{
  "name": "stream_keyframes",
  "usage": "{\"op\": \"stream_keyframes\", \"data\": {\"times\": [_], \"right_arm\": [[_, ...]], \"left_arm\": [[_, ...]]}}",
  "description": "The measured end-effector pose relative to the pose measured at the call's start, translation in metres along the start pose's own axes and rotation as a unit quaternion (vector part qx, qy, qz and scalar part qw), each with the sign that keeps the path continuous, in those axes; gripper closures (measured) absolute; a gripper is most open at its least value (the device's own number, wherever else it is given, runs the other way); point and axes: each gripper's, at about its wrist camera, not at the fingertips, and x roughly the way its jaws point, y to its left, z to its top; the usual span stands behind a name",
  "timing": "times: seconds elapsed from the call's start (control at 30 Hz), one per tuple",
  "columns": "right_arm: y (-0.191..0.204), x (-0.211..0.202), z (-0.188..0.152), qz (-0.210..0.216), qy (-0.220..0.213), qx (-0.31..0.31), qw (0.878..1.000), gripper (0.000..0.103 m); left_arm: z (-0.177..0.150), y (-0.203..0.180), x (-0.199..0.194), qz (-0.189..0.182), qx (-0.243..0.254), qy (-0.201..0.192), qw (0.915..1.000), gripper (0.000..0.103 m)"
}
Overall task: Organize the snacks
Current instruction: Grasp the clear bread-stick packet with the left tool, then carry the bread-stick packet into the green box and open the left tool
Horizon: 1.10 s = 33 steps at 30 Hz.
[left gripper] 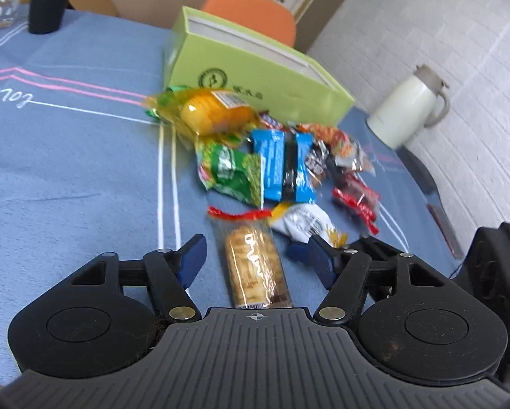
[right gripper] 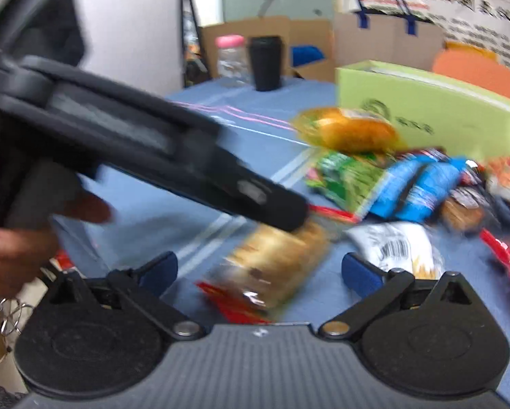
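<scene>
Tablecloth [left gripper: 67, 156] script, perhaps "love".

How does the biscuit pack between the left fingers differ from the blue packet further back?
The biscuit pack is clear with red ends, showing brown biscuits; the blue packet is opaque blue with a black band. The biscuit pack lies alone, nearest the open left gripper; the blue packet sits in the pile against other wrappers. Both lie flat on the blue cloth.

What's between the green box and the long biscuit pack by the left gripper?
In the left wrist view, loose snacks: a yellow cake pack, green packet and blue packet.
</scene>
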Motion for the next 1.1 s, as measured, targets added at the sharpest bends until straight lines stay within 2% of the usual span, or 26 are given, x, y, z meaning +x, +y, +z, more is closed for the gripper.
{"op": "stream_keyframes", "data": {"times": [0.1, 0.17, 0.23, 0.33, 0.4, 0.47, 0.5, 0.53, 0.57, 0.6, 0.67, 0.77, 0.83, 0.93, 1.1], "right_arm": [[-0.015, -0.015, -0.003, -0.019, -0.014, 0.044, 0.999, 0.001], [-0.011, -0.023, -0.004, 0.001, -0.026, 0.053, 0.998, 0.001], [0.002, -0.018, -0.006, 0.018, -0.018, 0.042, 0.999, 0.002], [0.012, -0.005, -0.006, -0.005, -0.01, 0.022, 1.0, 0.002], [0.013, 0.0, -0.007, -0.015, -0.006, 0.029, 0.999, 0.002], [0.014, 0.001, -0.008, -0.03, -0.011, 0.024, 0.999, 0.005], [0.016, 0.001, -0.008, -0.04, -0.015, 0.018, 0.999, 0.009], [0.019, 0.001, -0.009, -0.052, -0.022, 0.005, 0.998, 0.03], [0.019, 0.0, -0.009, -0.061, -0.024, 0.004, 0.998, 0.044], [0.015, 0.0, -0.009, -0.06, -0.023, 0.01, 0.998, 0.045], [0.008, -0.004, -0.007, -0.053, -0.022, 0.023, 0.998, 0.052], [0.002, -0.017, 0.005, -0.049, -0.032, 0.016, 0.998, 0.052], [0.0, -0.027, 0.019, -0.06, -0.052, -0.003, 0.997, 0.051], [-0.014, -0.03, 0.053, -0.071, -0.08, -0.032, 0.994, 0.044], [-0.063, 0.003, 0.121, -0.097, -0.102, -0.065, 0.988, 0.043]], "left_arm": [[-0.001, 0.004, -0.001, 0.0, -0.014, 0.004, 0.9999, 0.05], [-0.003, 0.004, 0.002, -0.002, -0.019, 0.012, 0.9998, 0.05], [-0.002, 0.003, 0.006, -0.008, -0.023, 0.019, 0.9995, 0.05], [0.003, -0.002, 0.016, -0.009, -0.013, 0.032, 0.9994, 0.05], [0.004, -0.005, 0.022, -0.003, -0.006, 0.04, 0.9992, 0.05], [0.003, -0.006, 0.026, 0.002, 0.002, 0.045, 0.999, 0.053], [0.001, -0.007, 0.028, 0.002, 0.006, 0.047, 0.9989, 0.059], [0.0, -0.007, 0.03, 0.0, 0.01, 0.05, 0.9987, 0.063], [-0.001, -0.009, 0.031, 0.001, 0.017, 0.048, 0.9987, 0.075], [-0.003, -0.011, 0.032, 0.01, 0.025, 0.046, 0.9986, 0.08], [-0.006, -0.013, 0.03, 0.016, 0.029, 0.042, 0.9985, 0.083], [-0.003, -0.015, 0.021, 0.002, 0.007, 0.033, 0.9994, 0.083], [0.011, -0.022, 0.011, -0.013, 0.005, 0.015, 0.9998, 0.083], [0.048, -0.035, 0.007, -0.025, 0.018, -0.016, 0.9994, 0.083], [0.141, -0.038, 0.035, -0.025, 0.043, -0.056, 0.9971, 0.086]]}}
